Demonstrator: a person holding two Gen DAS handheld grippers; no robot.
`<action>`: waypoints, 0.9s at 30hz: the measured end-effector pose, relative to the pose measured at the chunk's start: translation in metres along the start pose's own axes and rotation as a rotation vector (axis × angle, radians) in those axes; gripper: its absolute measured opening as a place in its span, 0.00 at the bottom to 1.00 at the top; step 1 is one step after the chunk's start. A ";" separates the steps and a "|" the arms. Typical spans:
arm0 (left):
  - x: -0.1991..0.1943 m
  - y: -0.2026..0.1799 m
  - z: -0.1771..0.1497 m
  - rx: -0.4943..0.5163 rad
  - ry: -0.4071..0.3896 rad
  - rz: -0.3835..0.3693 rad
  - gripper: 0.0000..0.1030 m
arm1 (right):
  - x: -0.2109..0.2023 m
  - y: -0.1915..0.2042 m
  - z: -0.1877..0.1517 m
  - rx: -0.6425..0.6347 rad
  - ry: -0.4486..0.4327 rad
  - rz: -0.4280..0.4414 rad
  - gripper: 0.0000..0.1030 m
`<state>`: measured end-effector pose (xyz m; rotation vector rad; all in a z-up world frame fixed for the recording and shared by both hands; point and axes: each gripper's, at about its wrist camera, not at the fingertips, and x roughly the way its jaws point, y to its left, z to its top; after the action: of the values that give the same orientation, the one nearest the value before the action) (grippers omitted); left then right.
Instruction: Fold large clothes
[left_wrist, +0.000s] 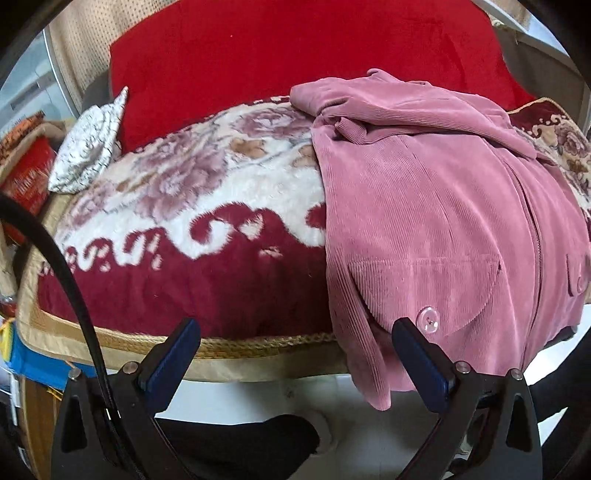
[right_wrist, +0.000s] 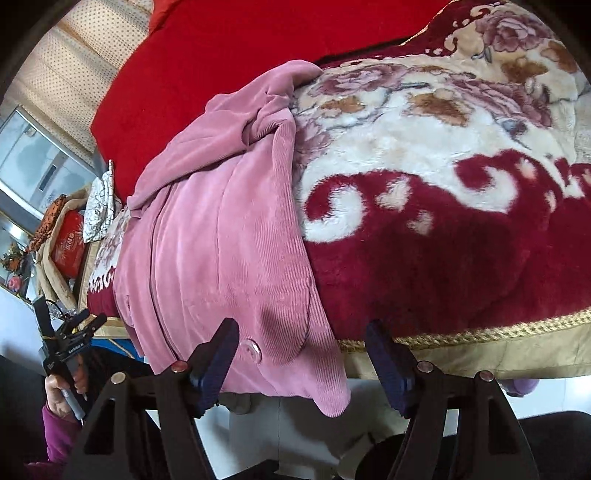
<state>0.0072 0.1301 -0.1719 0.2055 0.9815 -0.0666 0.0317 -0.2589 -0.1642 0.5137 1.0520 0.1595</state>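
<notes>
A pink corduroy jacket lies on a plush red and cream floral blanket, its hem hanging over the near edge. My left gripper is open at that edge. Its right fingertip sits by the pocket button, with the jacket's left hem just inside it. In the right wrist view the jacket fills the left half. My right gripper is open, with the jacket's lower right corner lying between its fingers and not pinched. A hand in a purple sleeve holds the left gripper at the far left.
A bright red cushion stands behind the blanket. A white patterned cloth and a red box lie at the far left. A black cable crosses the left view. White floor shows below the gold-trimmed edge.
</notes>
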 end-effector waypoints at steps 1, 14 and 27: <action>0.002 0.000 -0.001 -0.006 0.002 -0.018 1.00 | 0.003 0.001 0.001 -0.003 0.001 -0.003 0.72; 0.021 0.003 -0.005 -0.088 0.040 -0.227 0.64 | 0.011 0.048 -0.012 -0.169 -0.040 0.060 0.73; 0.034 -0.019 -0.006 -0.060 0.069 -0.319 0.21 | 0.020 0.060 -0.009 -0.202 -0.037 0.060 0.54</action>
<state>0.0187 0.1140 -0.2063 -0.0050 1.0773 -0.3232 0.0406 -0.1963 -0.1554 0.3638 0.9724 0.3051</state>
